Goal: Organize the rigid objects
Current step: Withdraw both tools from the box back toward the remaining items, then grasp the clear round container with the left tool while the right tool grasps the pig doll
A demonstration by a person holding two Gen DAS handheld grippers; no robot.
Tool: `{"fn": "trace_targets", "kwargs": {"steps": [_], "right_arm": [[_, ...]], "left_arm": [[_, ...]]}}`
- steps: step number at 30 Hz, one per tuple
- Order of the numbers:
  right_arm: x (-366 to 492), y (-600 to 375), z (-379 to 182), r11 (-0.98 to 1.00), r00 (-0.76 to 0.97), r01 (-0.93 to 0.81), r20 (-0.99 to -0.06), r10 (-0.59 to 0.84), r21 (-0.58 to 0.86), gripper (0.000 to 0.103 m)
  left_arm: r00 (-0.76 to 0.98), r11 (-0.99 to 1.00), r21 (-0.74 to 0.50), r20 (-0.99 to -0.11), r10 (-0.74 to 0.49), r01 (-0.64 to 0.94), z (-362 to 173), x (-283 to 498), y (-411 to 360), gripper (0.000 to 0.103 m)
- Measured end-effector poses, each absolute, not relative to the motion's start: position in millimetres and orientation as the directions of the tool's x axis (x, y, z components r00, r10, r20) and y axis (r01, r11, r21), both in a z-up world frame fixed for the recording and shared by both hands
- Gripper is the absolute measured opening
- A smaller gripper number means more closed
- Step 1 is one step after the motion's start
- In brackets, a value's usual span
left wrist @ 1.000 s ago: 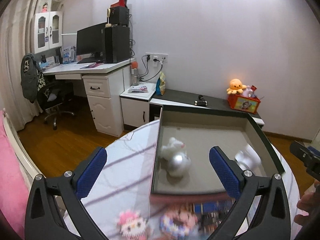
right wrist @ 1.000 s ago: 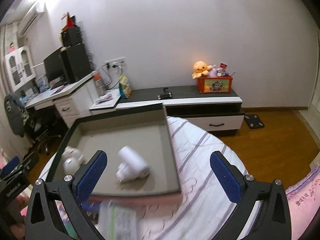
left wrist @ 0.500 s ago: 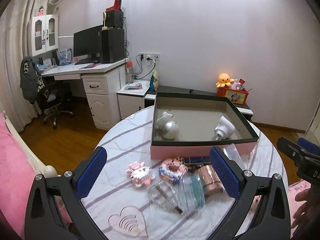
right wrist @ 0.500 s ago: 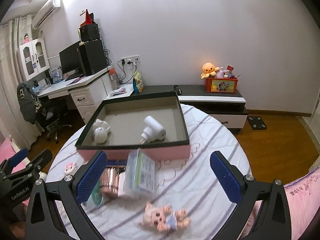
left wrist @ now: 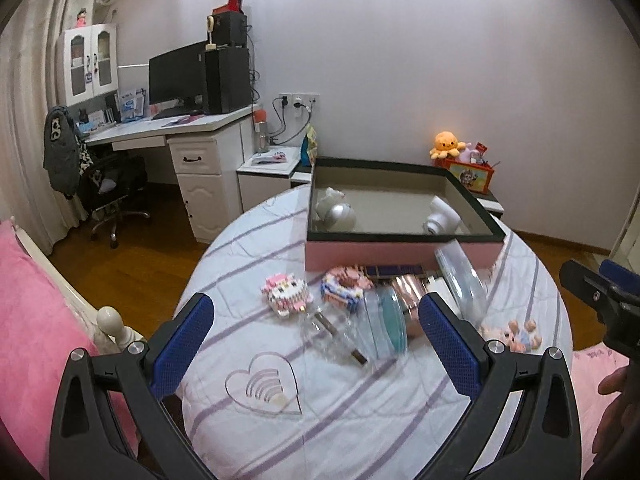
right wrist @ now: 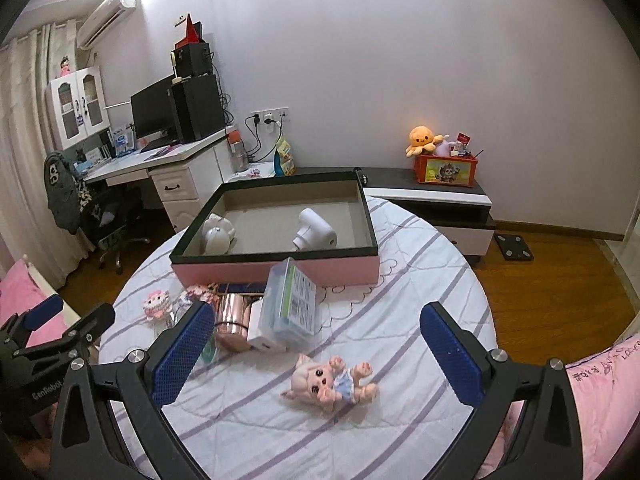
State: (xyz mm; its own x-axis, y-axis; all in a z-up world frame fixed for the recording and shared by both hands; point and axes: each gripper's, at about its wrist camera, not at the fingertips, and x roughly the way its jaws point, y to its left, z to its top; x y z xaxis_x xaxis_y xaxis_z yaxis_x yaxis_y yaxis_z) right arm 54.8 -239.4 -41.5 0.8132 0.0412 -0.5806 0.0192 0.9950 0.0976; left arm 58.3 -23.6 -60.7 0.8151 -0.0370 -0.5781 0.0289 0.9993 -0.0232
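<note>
Both tongs hang over the near edge of the round bench (right wrist: 420,280), spread wide with nothing between them: the left tongs (left wrist: 316,344) above the near-left part, the right tongs (right wrist: 316,344) above the near-right.

At the far edge sits a pink tray (right wrist: 280,272) with a dark rim. Inside it, a white round toy (right wrist: 216,236) lies in the left end and a white plug-like gadget (right wrist: 314,234) lies right of the middle, the two well apart.

Just in front of the tray's near wall, a heap crowds the middle of the bench. A clear box (right wrist: 290,306) with a green label leans over a white block and a copper tin (right wrist: 234,320). To the left of these are a pink brick cat (left wrist: 286,294) and a second brick figure (left wrist: 346,284), close beside each other. Nearer the edge lies a clear bottle (left wrist: 336,334), touching a clear round lid with a teal rim.

A clear heart dish (left wrist: 266,388) sits alone near the near-left edge. A pink doll (right wrist: 332,380) in blue lies on its back toward the near-right edge, apart from the heap and between the fingers of the right tongs as seen from the right wrist.
</note>
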Motion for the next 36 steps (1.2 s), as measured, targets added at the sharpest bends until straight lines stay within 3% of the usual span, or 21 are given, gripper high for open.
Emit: {"fn": "trace_targets", "kwargs": {"steps": [23,36], "right_arm": [[60.3,-255.1,-108.3,0.998,0.684,0.048,-0.729,0.005,0.052,0.103],[91.9,-263.0,-147.6,0.992,0.609,0.042,-0.791,0.067,0.116,0.103]], "left_arm": [[0.725,0.997,-0.004,-0.686,-0.058,0.076,-113.1,76.2,-48.4,0.103],[0.668,0.996,0.007,-0.742,-0.052,0.085,-143.5,118.7,-66.5,0.103]]}}
